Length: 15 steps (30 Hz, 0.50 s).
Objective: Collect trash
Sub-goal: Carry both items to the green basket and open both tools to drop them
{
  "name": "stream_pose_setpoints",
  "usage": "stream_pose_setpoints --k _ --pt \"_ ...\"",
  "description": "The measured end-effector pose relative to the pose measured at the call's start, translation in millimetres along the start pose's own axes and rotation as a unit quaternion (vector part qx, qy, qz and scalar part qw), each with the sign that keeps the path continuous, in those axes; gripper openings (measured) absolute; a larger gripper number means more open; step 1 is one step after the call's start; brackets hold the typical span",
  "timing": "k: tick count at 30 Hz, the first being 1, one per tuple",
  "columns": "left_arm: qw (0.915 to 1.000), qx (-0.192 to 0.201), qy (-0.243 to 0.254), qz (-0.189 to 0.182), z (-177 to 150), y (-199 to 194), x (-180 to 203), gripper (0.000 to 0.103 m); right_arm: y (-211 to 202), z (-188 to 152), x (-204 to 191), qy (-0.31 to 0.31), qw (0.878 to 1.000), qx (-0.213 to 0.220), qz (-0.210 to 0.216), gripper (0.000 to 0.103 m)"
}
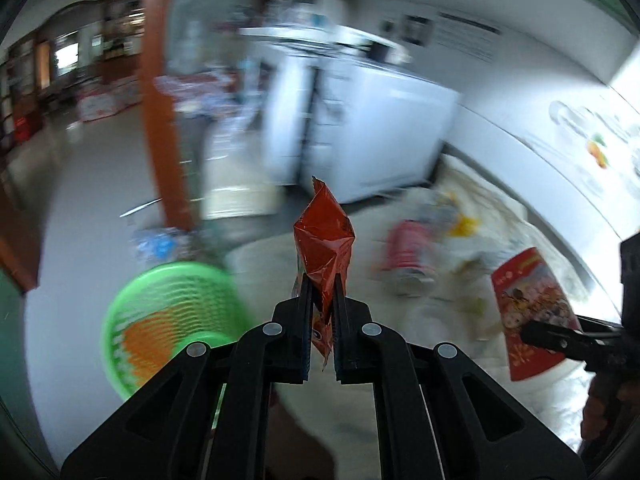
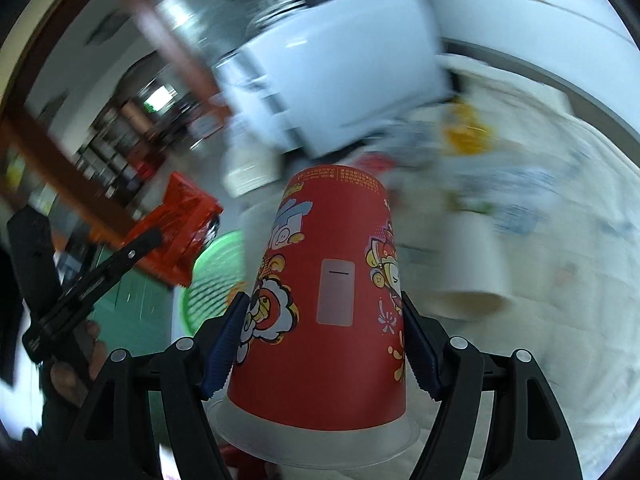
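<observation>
My left gripper (image 1: 323, 286) is shut on a crumpled red-orange snack wrapper (image 1: 326, 240), which sticks up from between the fingers. A green plastic basket (image 1: 168, 312) sits low at the left on the floor. My right gripper (image 2: 322, 300) is shut on a red paper cup (image 2: 332, 280) with cartoon prints, its rim towards the camera. From the left wrist view, the same cup (image 1: 532, 312) hangs at the right in the right gripper (image 1: 560, 340). From the right wrist view, the wrapper (image 2: 180, 228) and the basket (image 2: 216, 276) are at the left. Both views are blurred.
More litter lies on a white sheet (image 1: 500, 216): a red can-like item (image 1: 408, 248), a yellow wrapper (image 1: 464, 226) and a white paper cup (image 2: 472, 272) on its side. A white cabinet (image 1: 360, 120) stands behind, and an orange post (image 1: 160, 100) rises at the left.
</observation>
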<state>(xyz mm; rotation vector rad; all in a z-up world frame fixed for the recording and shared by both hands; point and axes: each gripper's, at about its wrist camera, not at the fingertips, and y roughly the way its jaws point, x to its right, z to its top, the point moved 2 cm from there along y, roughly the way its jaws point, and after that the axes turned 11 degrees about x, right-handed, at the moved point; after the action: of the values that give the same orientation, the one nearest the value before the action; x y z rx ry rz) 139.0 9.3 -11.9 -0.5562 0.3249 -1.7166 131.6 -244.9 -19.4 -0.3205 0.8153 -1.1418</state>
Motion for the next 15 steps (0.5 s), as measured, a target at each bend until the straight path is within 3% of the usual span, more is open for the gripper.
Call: stream_pose_setpoints --k 7,10,15 --pt "0.9923 -0.023 -0.054 0.109 -22.2 -2.5 -112.6 0.007 86.3 -20.7 -106.3 -0.079 0.992 -0.057 0.082 0.07" --pt "0.9879 -0.042 -0.072 0.131 -32.7 8.7 -145.0 0.007 127.1 -27.8 -136.6 -0.111 0.988 -0.071 0.081 0.07" --pt "0.984 -0.067 -0.095 0.135 -51.2 32.0 -173.1 0.007 182.7 -37.1 -155.1 -0.113 0.985 -0.1 0.082 0.07"
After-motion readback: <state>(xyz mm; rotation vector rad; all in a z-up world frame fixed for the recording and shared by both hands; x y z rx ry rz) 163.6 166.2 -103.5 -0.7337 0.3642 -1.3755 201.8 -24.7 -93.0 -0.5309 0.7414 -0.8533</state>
